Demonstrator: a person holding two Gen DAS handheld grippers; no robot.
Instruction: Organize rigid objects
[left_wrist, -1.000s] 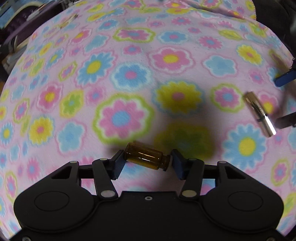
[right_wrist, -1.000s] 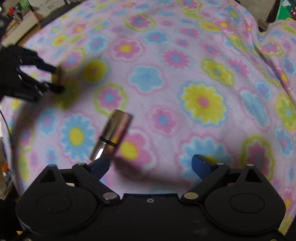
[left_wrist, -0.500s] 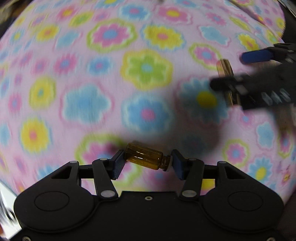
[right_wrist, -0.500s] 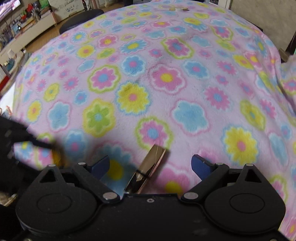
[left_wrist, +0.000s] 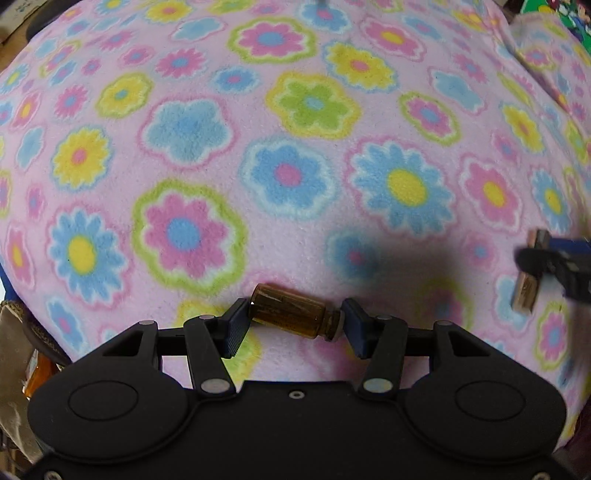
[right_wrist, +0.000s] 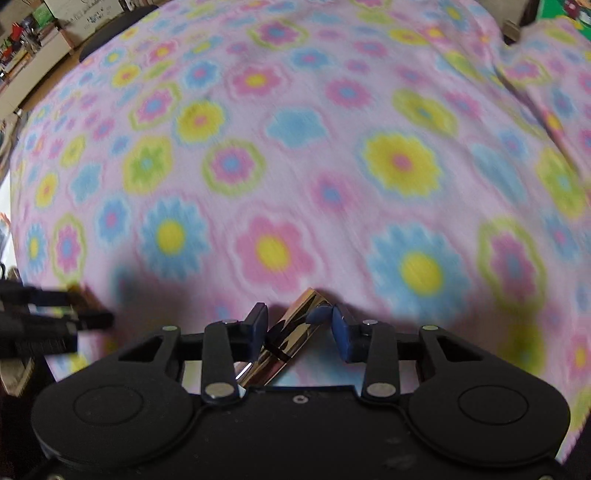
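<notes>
My left gripper (left_wrist: 295, 328) is shut on a small amber glass vial (left_wrist: 291, 314), pinched end to end and lying crosswise just above the pink flowered fleece blanket (left_wrist: 295, 110). My right gripper (right_wrist: 297, 326) has its jaws closing on a shiny gold tube (right_wrist: 291, 332) that slants between the blue pads; both pads look to be touching it. Seen from the left wrist, the right gripper (left_wrist: 546, 258) sits at the right edge with the gold tube (left_wrist: 526, 291) in it. From the right wrist, the left gripper (right_wrist: 85, 306) shows blurred at the left edge.
The blanket covers nearly all of both views and folds up at the far right (right_wrist: 535, 74). A beige woven item (left_wrist: 22, 332) with something amber (left_wrist: 37, 373) beside it lies off the blanket's left edge. Shelves and clutter (right_wrist: 29, 48) stand beyond the far left corner.
The right gripper's jaws went from wide apart to closed around the gold tube. The left gripper slid across the blanket and rolled, still gripping the vial.
</notes>
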